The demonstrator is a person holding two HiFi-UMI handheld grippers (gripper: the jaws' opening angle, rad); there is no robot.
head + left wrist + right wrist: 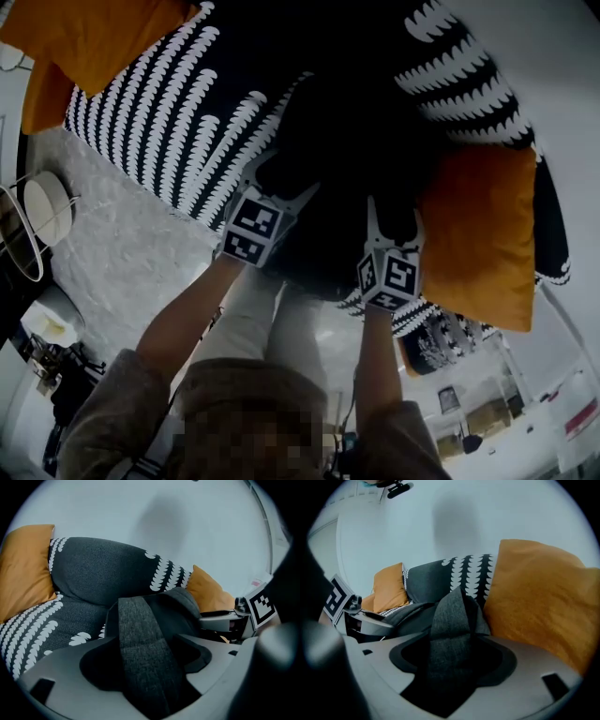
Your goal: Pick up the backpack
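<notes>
The dark grey backpack (356, 141) lies on a black sofa with white leaf print (169, 112), hard to make out in the gloom. My left gripper (281, 183) reaches into its left side. In the left gripper view a flat grey shoulder strap (140, 634) runs between the jaws of that gripper (147, 654), which stand apart with dark gaps beside the strap. My right gripper (392, 223) is at the bag's right side, beside an orange cushion (483, 234). In the right gripper view its jaws (454, 657) pinch a creased grey strap (452, 616).
A second orange cushion (84, 47) lies at the sofa's far left. A patterned back cushion (103, 569) rises behind the bag. Grey carpet (131, 253) lies in front of the sofa, with a round white object (47, 206) at the left edge.
</notes>
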